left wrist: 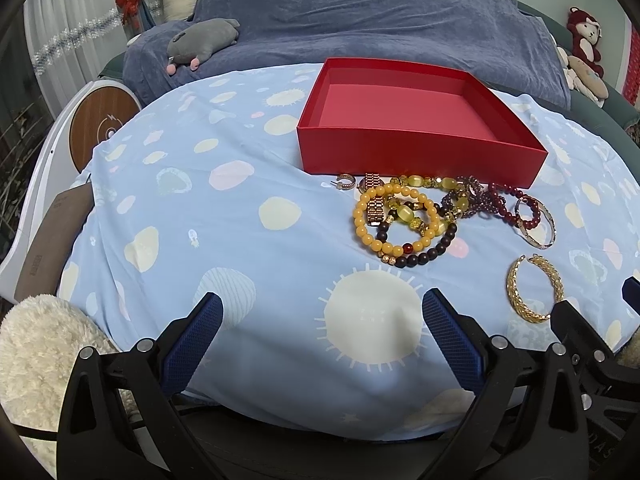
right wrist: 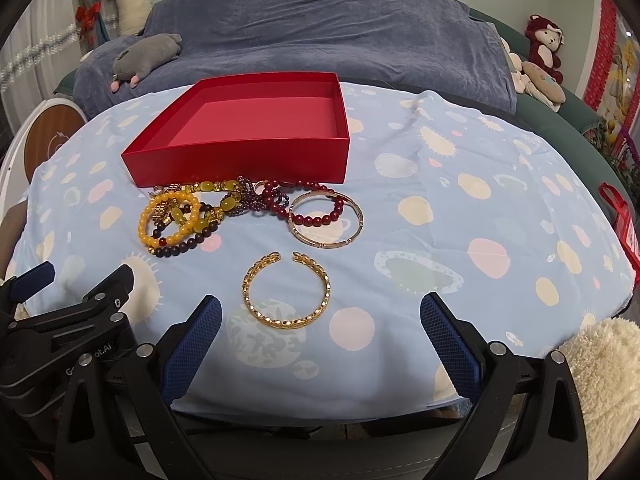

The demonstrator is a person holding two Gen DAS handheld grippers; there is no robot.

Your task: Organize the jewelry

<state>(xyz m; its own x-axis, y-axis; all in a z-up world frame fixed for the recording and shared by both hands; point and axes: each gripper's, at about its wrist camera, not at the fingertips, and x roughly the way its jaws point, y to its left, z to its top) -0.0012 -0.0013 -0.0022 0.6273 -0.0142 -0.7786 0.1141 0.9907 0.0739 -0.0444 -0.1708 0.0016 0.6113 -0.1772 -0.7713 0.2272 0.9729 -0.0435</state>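
An empty red box (left wrist: 416, 150) (right wrist: 240, 160) stands on the blue patterned cloth. In front of it lies a heap of bead bracelets: a yellow bead bracelet (left wrist: 362, 224) (right wrist: 144, 220), dark brown beads (left wrist: 432, 254), dark red beads (left wrist: 500, 196) (right wrist: 320, 220), a thin gold bangle (left wrist: 536, 236) (right wrist: 326, 242). A gold open cuff (left wrist: 516, 300) (right wrist: 286, 318) lies apart, nearer to me. My left gripper (left wrist: 322, 308) is open and empty over the cloth, left of the cuff. My right gripper (right wrist: 320, 308) is open and empty, just short of the cuff.
A blue-covered sofa (right wrist: 320, 28) with a grey plush toy (left wrist: 200, 40) stands behind the table. A round wooden-topped device (left wrist: 100, 128) sits at the left edge. Cream fluffy fabric (left wrist: 40, 360) (right wrist: 600, 360) lies at the near corners. Red plush toy (right wrist: 544, 48) far right.
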